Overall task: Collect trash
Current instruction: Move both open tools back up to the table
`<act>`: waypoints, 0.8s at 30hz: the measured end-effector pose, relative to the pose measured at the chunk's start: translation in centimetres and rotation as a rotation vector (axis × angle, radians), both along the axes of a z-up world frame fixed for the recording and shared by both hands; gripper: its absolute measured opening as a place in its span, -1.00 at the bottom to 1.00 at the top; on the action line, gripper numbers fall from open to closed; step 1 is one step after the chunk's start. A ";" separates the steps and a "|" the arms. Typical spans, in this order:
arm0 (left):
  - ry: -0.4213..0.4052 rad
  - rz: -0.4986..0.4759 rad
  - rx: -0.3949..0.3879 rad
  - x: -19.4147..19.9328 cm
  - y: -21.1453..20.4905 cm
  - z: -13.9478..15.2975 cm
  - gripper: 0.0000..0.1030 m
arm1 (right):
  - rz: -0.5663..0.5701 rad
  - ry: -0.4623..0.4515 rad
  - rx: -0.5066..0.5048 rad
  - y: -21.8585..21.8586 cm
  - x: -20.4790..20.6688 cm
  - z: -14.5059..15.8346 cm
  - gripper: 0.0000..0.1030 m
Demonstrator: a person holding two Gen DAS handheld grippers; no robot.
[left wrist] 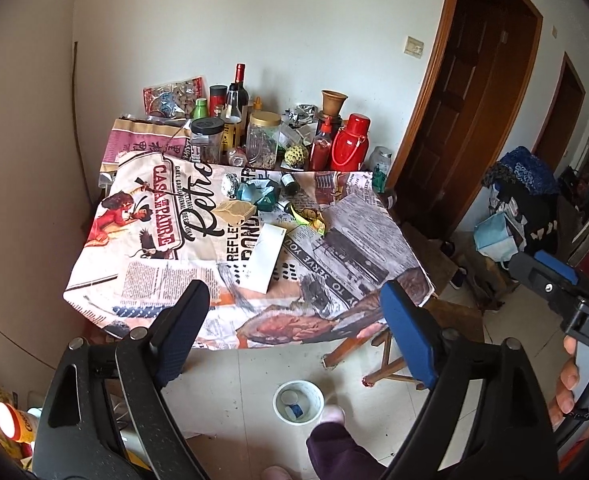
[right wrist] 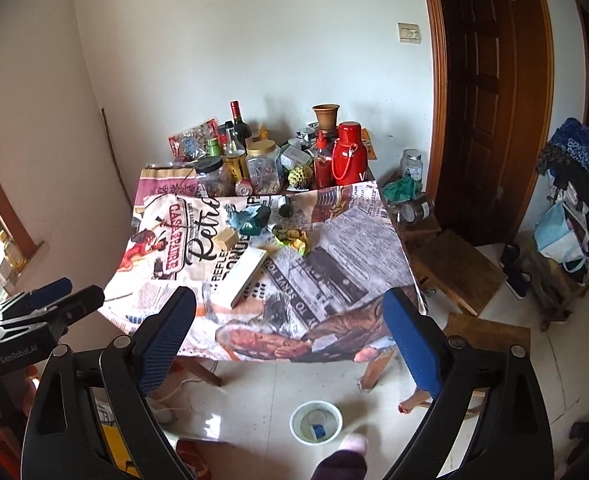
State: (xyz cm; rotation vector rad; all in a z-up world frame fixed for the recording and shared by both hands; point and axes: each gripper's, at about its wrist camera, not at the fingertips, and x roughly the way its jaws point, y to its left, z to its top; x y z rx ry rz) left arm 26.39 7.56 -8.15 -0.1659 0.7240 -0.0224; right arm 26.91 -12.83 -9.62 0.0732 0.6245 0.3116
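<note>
Trash lies mid-table on the printed cloth (left wrist: 142,276): a flat white box (left wrist: 264,258) (right wrist: 243,276), a tan paper packet (left wrist: 234,211) (right wrist: 225,239), crumpled teal wrappers (left wrist: 260,194) (right wrist: 250,218), a foil ball (left wrist: 229,184), a yellow-green wrapper (left wrist: 310,218) (right wrist: 292,237) and a small dark bottle (left wrist: 290,183) (right wrist: 284,206). A white bin (left wrist: 298,402) (right wrist: 315,422) holding a blue scrap stands on the floor in front of the table. My left gripper (left wrist: 294,340) and right gripper (right wrist: 290,344) are open and empty, held before the table's near edge. The right gripper also shows in the left wrist view (left wrist: 554,276), the left one in the right wrist view (right wrist: 50,300).
Bottles, jars, a red flask (left wrist: 350,142) (right wrist: 348,154) and a clay pot (left wrist: 333,103) crowd the table's back. A wooden stool (right wrist: 454,268) and bags (right wrist: 562,236) stand to the right by brown doors. My foot (left wrist: 332,416) is beside the bin.
</note>
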 end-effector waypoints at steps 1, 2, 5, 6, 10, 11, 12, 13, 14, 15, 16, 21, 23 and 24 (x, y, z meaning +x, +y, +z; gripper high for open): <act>0.001 0.005 0.002 0.8 -0.2 -0.1 0.69 | 0.005 -0.001 0.002 -0.2 1.1 -0.1 0.81; -0.001 0.008 0.004 1.6 -0.4 -0.1 0.69 | 0.012 -0.002 0.004 -0.2 1.6 0.0 0.81; -0.005 0.027 0.006 4.3 -1.1 0.0 0.69 | 0.046 -0.001 0.010 -0.9 4.1 0.2 0.81; -0.007 0.033 0.005 5.5 -1.5 0.1 0.69 | 0.059 -0.004 0.011 -1.1 5.0 0.4 0.81; -0.004 0.056 0.009 9.5 -2.9 0.4 0.69 | 0.098 -0.019 -0.008 -1.9 8.3 1.3 0.81; -0.005 0.062 0.005 10.4 -3.4 0.5 0.69 | 0.114 -0.022 -0.016 -2.2 9.3 1.5 0.81; -0.006 0.067 0.003 11.3 -3.8 0.6 0.69 | 0.128 -0.027 -0.022 -2.4 10.2 1.8 0.81; -0.006 0.075 0.002 12.2 -4.2 0.6 0.69 | 0.141 -0.032 -0.028 -2.6 11.2 2.0 0.81; -0.005 0.087 0.003 13.2 -4.6 0.6 0.69 | 0.153 -0.035 -0.033 -2.8 11.9 2.0 0.81; -0.001 0.097 0.003 13.9 -4.9 0.5 0.69 | 0.166 -0.034 -0.038 -3.0 12.7 2.0 0.81; 0.009 0.107 0.000 14.9 -5.3 0.3 0.69 | 0.177 -0.031 -0.041 -3.1 13.4 2.0 0.81; 0.058 0.145 0.007 17.6 -5.7 -0.9 0.69 | 0.233 0.027 -0.036 -3.1 17.6 0.4 0.81; 0.092 0.166 0.019 18.5 -5.3 -1.8 0.69 | 0.249 0.068 -0.036 -2.7 19.2 -0.5 0.81; 0.107 0.177 0.023 18.8 -5.0 -2.2 0.69 | 0.258 0.090 -0.036 -2.4 20.0 -1.1 0.81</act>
